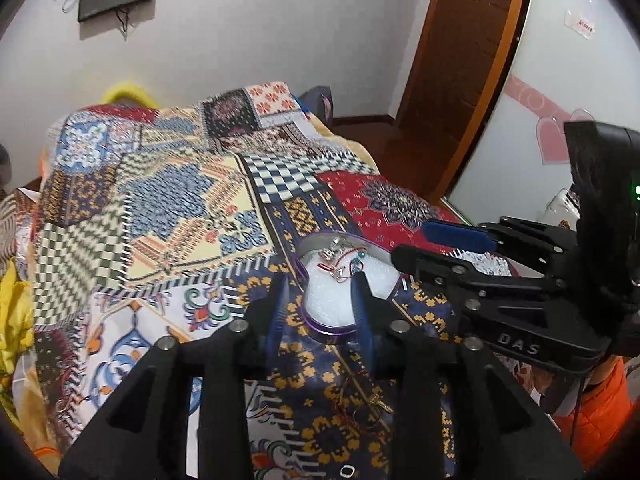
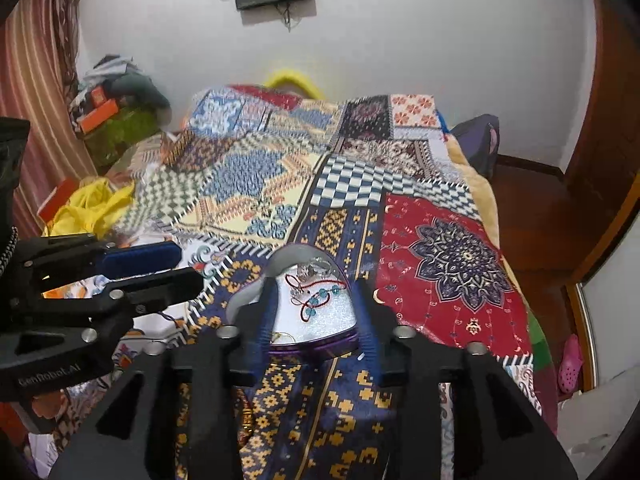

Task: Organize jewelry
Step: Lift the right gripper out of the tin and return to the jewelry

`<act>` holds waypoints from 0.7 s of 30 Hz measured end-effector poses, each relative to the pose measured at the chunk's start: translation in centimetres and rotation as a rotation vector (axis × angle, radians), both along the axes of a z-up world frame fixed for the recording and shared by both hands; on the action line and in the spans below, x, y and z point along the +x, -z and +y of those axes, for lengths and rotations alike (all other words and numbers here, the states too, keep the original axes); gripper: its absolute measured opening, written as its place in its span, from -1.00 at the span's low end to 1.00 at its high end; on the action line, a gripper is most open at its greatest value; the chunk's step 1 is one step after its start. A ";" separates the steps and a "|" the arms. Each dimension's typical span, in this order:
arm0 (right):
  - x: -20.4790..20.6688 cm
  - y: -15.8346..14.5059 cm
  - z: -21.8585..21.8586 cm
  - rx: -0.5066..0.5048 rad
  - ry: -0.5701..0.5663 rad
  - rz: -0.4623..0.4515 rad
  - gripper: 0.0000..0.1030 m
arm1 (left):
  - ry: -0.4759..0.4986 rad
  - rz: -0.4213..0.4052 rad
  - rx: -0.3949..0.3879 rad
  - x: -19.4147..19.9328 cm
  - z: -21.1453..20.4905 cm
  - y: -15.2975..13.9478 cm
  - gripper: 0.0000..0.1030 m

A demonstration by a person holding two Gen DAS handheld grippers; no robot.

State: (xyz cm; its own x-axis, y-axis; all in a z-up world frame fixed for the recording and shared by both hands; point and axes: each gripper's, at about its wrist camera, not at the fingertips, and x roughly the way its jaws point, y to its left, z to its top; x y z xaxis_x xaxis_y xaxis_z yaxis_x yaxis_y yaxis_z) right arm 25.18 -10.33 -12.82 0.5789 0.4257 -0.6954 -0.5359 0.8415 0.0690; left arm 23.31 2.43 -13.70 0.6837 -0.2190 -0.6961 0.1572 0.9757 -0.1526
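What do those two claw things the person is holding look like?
Both are matte black plastic with silver bolts and blue finger pads. The right gripper bears "DAS" lettering and a green light; the left gripper bears "GenRobot.AI". An orange sleeve shows behind the right one.

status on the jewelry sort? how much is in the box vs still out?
Done: a red cord bracelet with blue beads and silver pieces lie in the heart-shaped box. In hand: nothing; left gripper and right gripper are open. Left: rings and chain lie on the blanket.
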 end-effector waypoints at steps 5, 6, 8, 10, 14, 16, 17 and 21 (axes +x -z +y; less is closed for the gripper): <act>-1.5 -1.2 -0.3 0.005 0.008 -0.032 -0.24 | -0.037 -0.015 -0.011 -1.6 0.8 -1.3 0.08; -1.8 -1.4 -0.2 0.001 0.010 -0.041 -0.24 | -0.048 -0.024 -0.021 -2.0 1.0 -1.6 0.11; -2.5 -1.8 -0.2 0.001 0.007 -0.053 -0.24 | -0.060 -0.029 -0.022 -2.6 1.3 -1.9 0.11; -3.3 -2.2 -0.3 0.009 0.005 -0.063 -0.24 | -0.067 -0.032 -0.022 -3.2 1.5 -2.1 0.11; -4.7 -2.6 -0.3 0.003 0.003 -0.082 -0.24 | -0.079 -0.033 -0.015 -4.6 1.9 -2.4 0.11; -5.3 -2.6 -0.3 0.001 0.001 -0.088 -0.24 | -0.083 -0.031 -0.004 -5.2 2.1 -2.3 0.11; -5.5 -2.5 -0.3 0.000 0.002 -0.088 -0.24 | -0.086 -0.030 0.003 -5.5 2.2 -2.3 0.11; -6.5 -1.9 -0.1 -0.007 0.003 -0.077 -0.24 | -0.083 -0.014 0.027 -6.7 2.5 -1.6 0.11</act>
State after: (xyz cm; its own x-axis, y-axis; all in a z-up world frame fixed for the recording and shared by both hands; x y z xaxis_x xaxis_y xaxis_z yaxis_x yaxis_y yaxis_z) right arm 18.64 -10.48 -10.96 0.6323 0.4189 -0.6516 -0.5366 0.8436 0.0217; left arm 16.63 4.93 -12.06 0.7083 -0.1425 -0.6914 0.0772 0.9892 -0.1248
